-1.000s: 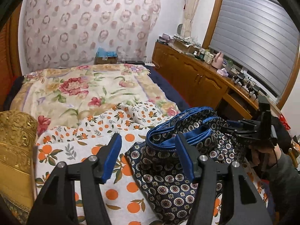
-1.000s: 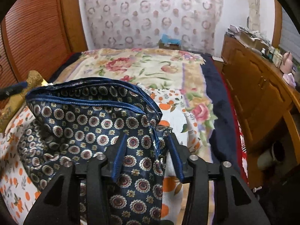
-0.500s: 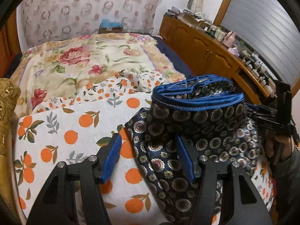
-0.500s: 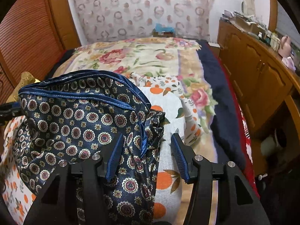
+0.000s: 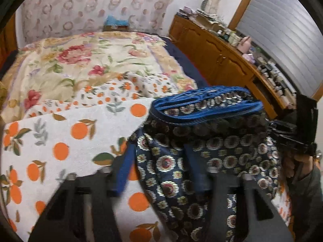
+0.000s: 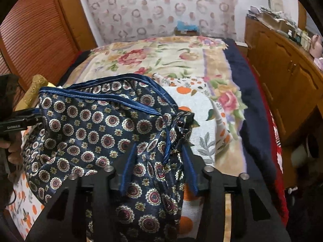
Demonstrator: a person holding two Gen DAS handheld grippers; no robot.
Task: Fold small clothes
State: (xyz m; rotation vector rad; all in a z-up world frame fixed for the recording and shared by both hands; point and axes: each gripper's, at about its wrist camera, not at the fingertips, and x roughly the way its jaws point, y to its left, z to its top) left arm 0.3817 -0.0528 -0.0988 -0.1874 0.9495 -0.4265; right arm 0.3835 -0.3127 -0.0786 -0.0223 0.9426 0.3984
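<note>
**Both grippers on the patterned shorts**

I see the navy medallion-print shorts [image 6: 90, 133] lying on the orange-print cloth [image 5: 66, 141], blue waistband [image 5: 201, 109] gaping at the far side. My left gripper [image 5: 159, 171] has just been narrowing; its blue pads straddle the shorts' left edge, but the blur keeps me from telling whether they pinch. My right gripper [image 6: 159, 167] has also just been narrowing on the shorts' right edge, fabric bunched between its pads. Beyond the cloth lies a floral quilt [image 6: 161, 60].
</note>
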